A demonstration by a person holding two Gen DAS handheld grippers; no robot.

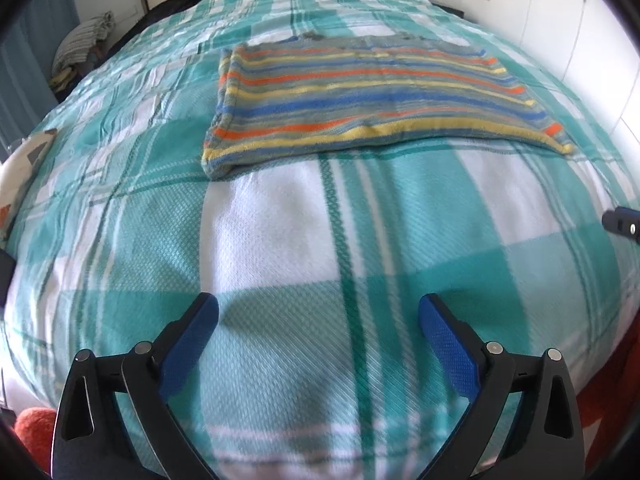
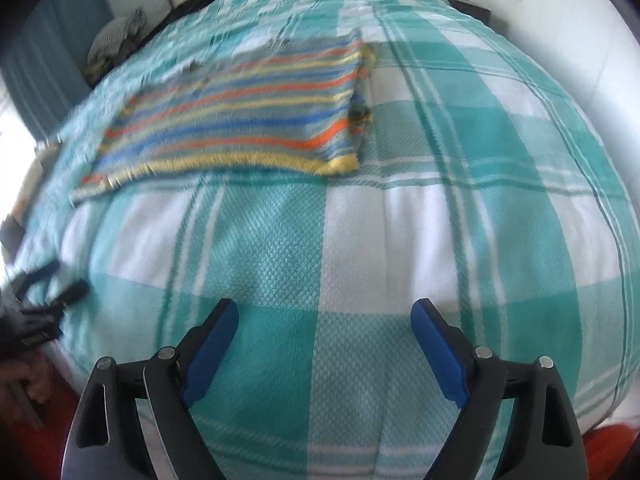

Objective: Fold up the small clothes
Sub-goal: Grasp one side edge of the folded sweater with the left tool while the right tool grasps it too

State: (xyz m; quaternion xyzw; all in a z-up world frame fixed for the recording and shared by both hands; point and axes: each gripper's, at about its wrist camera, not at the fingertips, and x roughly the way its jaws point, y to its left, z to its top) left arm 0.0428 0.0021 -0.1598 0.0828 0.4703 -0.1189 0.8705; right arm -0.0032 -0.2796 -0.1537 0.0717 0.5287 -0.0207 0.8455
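Note:
A small striped garment (image 1: 360,100), grey with orange, yellow and blue bands, lies folded flat as a rectangle on the teal and white checked bedspread (image 1: 280,232). It also shows in the right wrist view (image 2: 248,120), up and to the left. My left gripper (image 1: 318,312) is open and empty, held over the bedspread well short of the garment. My right gripper (image 2: 324,316) is open and empty, also over bare bedspread near the front edge. The right gripper's tip (image 1: 620,222) shows at the right edge of the left wrist view. The left gripper (image 2: 44,288) shows at the left edge of the right wrist view.
A striped pile of cloth (image 1: 82,42) and dark items (image 1: 176,4) lie at the bed's far left. A white wall and cupboard doors (image 1: 560,20) stand at the right. Orange fabric (image 1: 34,424) shows below the bed's front edge.

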